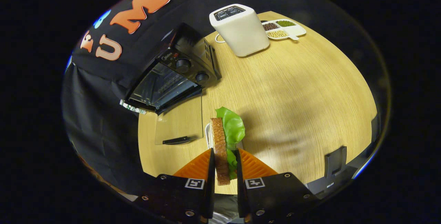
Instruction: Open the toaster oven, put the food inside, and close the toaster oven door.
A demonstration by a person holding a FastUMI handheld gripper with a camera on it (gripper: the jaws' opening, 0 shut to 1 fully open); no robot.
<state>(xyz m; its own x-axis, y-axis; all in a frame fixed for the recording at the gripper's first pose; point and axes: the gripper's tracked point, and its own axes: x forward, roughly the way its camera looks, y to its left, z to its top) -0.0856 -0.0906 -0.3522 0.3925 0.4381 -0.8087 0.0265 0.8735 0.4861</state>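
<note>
- the tool [225, 163] is closed down on the sandwich [222, 148], both fingers [198, 167] pressing flat on its two sides, so it's clamped standing on edge between them
- only a narrow gap left between the fingers, basically the thickness of the sandwich
- the sandwich sticks out past the fingertips, a lettuce leaf poking out on the right-hand side
- tool is tilted, looking down at the surface [293, 89] from above

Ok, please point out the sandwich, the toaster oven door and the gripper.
sandwich [220, 148]: gripper view, on the bread slice.
toaster oven door [179, 122]: gripper view, on the glass pane, lying open.
gripper [225, 163]: gripper view, midway between the fingertips, shut on the sandwich.
</note>
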